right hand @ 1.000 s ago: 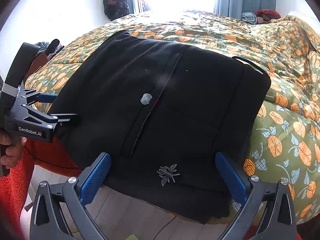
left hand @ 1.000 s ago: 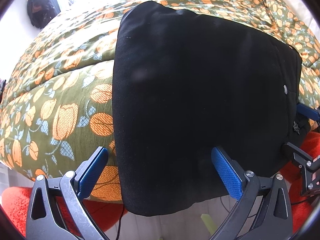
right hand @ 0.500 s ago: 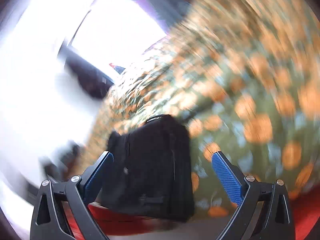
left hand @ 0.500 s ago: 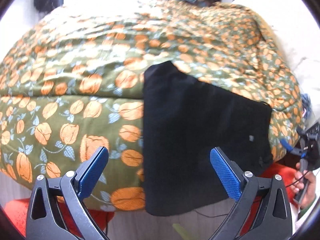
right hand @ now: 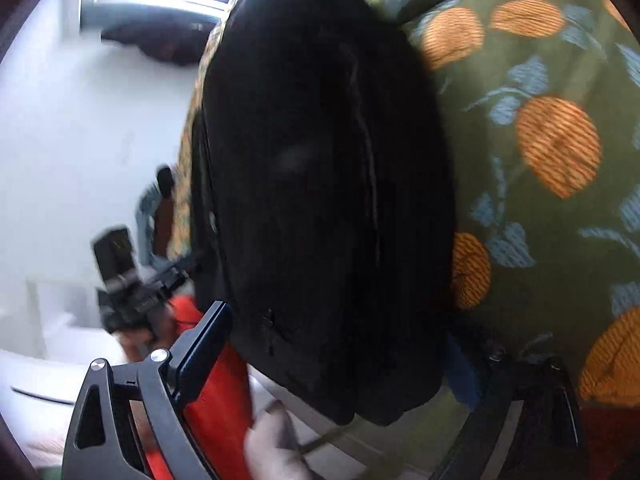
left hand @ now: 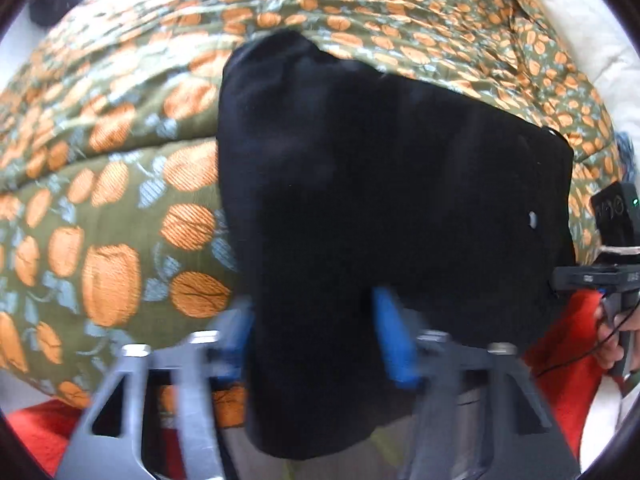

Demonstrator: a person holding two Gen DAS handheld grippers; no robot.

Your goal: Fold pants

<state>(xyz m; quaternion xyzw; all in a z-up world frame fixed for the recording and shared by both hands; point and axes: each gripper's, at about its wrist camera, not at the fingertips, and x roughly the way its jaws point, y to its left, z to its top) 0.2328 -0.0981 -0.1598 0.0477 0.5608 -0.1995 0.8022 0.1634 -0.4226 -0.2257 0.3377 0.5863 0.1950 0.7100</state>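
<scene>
Folded black pants (left hand: 380,208) draped over the bed edge, on the floral bedspread (left hand: 100,200).
Left tool (left hand: 316,336) closing on the hanging near edge (blurred, grip uncertain); right tool (right hand: 336,364) spread wide, straddling the pants' corner.

Each tool (right hand: 332,360) — black frame, blue pads (left hand: 390,332), silver screws — meets red sleeves (left hand: 560,344).

no text, label, brand or number can be read in either view. the right gripper's (left hand: 592,280) black body at the edge of the left wrist view carries small pale marks, too blurred to make out as letters.
</scene>
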